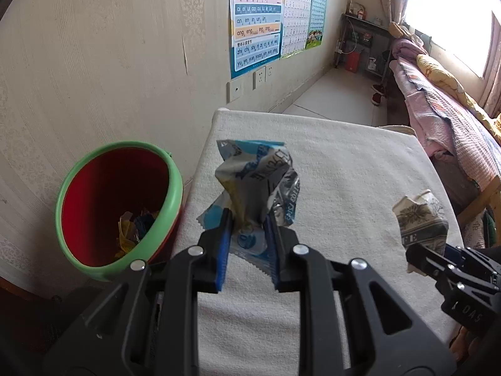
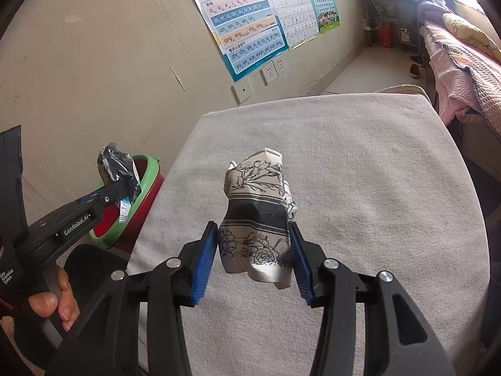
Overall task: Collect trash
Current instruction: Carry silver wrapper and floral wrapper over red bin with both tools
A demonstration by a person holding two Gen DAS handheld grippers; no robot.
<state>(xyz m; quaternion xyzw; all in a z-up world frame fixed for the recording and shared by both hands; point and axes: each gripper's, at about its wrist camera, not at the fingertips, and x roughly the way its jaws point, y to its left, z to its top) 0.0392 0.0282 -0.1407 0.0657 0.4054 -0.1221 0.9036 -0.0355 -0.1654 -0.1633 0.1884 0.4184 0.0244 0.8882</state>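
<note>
My left gripper [image 1: 249,216] is shut on a crumpled blue and silver snack wrapper [image 1: 256,181], held above the left part of the white cloth-covered table [image 1: 344,169]. The same left gripper [image 2: 123,181] and wrapper [image 2: 116,163] show at the left of the right wrist view, close to the bin. My right gripper [image 2: 253,230] is shut on a crushed paper cup [image 2: 260,216] with a black flower print, lifted over the table's middle. That cup [image 1: 421,219] and the right gripper [image 1: 416,257] appear at the right edge of the left wrist view. A red bin with a green rim [image 1: 119,200] stands left of the table with several wrappers inside.
A wall with posters [image 1: 256,22] and sockets [image 1: 260,78] runs along the left. A bed with pink and yellow bedding [image 1: 438,94] lies on the right. A dark shelf [image 1: 363,44] and red shoes [image 1: 379,94] are at the far end. A hand [image 2: 59,300] grips the left tool.
</note>
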